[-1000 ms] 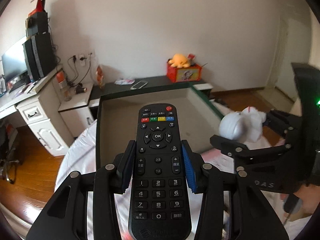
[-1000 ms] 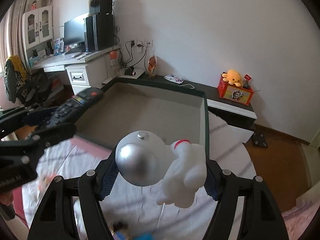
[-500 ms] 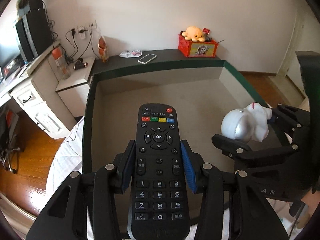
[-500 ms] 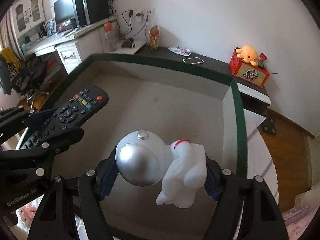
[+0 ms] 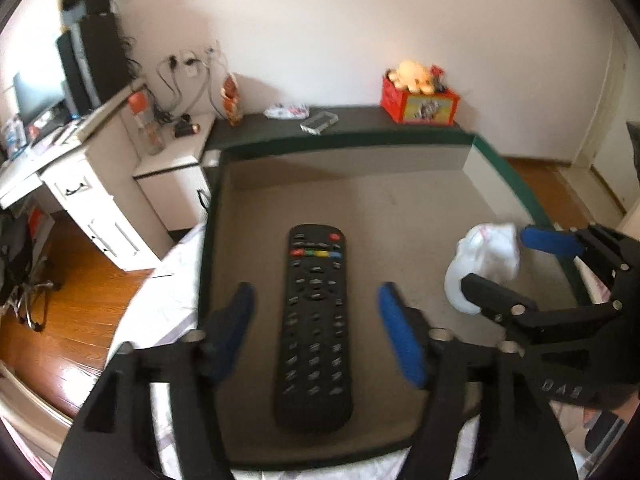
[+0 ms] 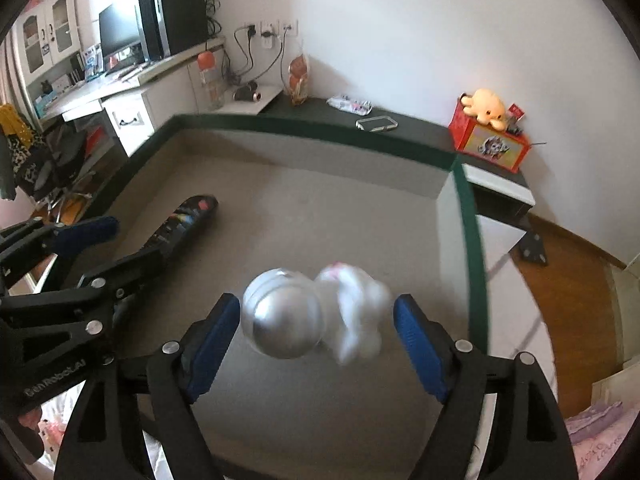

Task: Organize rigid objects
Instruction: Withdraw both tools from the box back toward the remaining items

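Observation:
A black remote (image 5: 316, 320) lies lengthwise between my left gripper's (image 5: 315, 294) blue pads, over the beige floor of a green-rimmed box (image 5: 344, 140). The jaws are opening and neither pad touches the remote. A white astronaut toy with a silver helmet (image 6: 312, 316), blurred, hangs between my right gripper's (image 6: 316, 308) pads. Those jaws are opening too, with a clear gap at the right pad. From the left wrist view, the toy (image 5: 484, 258) and the right gripper (image 5: 520, 264) are at the right. The right wrist view has the remote (image 6: 184, 220) and the left gripper (image 6: 116, 246) at the left.
The box rim (image 6: 312, 128) walls the work area. Behind it a dark shelf holds a phone (image 5: 319, 122) and a red box with an orange plush (image 5: 418, 100). A white desk (image 5: 80, 184) with monitor and speakers stands left, above wood floor. Bedsheet lies under the box.
Both grippers came forward and down over the box, then spread their jaws. The remote and the astronaut toy, gripped before, now sit free of the pads and look blurred.

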A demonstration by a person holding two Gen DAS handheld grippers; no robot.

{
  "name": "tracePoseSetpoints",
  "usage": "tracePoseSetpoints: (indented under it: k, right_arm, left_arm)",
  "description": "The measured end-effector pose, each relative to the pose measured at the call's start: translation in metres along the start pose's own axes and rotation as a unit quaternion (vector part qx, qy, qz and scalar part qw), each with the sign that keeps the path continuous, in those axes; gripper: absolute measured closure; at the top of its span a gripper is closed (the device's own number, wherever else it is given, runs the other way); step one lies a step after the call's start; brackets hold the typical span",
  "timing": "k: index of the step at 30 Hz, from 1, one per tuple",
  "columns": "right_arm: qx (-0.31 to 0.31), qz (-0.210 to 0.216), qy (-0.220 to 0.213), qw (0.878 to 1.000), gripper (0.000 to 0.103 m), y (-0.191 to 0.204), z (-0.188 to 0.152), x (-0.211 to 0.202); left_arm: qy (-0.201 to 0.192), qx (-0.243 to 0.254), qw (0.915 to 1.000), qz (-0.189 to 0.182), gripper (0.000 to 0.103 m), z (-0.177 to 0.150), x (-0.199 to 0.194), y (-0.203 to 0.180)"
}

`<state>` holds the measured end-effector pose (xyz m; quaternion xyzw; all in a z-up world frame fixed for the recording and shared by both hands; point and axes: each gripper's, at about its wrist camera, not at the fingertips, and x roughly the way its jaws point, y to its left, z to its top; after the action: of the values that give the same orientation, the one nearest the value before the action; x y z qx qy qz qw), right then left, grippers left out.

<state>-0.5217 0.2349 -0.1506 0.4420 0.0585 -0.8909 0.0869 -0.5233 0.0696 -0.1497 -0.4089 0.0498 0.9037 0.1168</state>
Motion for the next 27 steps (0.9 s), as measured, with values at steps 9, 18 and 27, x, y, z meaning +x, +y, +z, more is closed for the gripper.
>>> tracePoseSetpoints:
  k: [9, 18, 27]
  right_arm:
    - [0.011, -0.019, -0.089, 0.996, 0.018, 0.001, -0.023, -0.084]
    - [0.01, -0.038, -0.171, 0.984, 0.017, 0.022, -0.077, -0.175]
    - [0.019, -0.084, -0.216, 0.972, 0.017, 0.038, -0.144, -0.23]
  left_arm:
    - [-0.1, -0.004, 0.9946, 0.028, 0.001, -0.029, -0.102, 0.002]
    - [-0.193, -0.02, 0.9805, 0.029, 0.0, -0.083, -0.208, -0.005]
    - [-0.212, -0.023, 0.9758, 0.049, 0.0, -0.148, -0.253, -0.023]
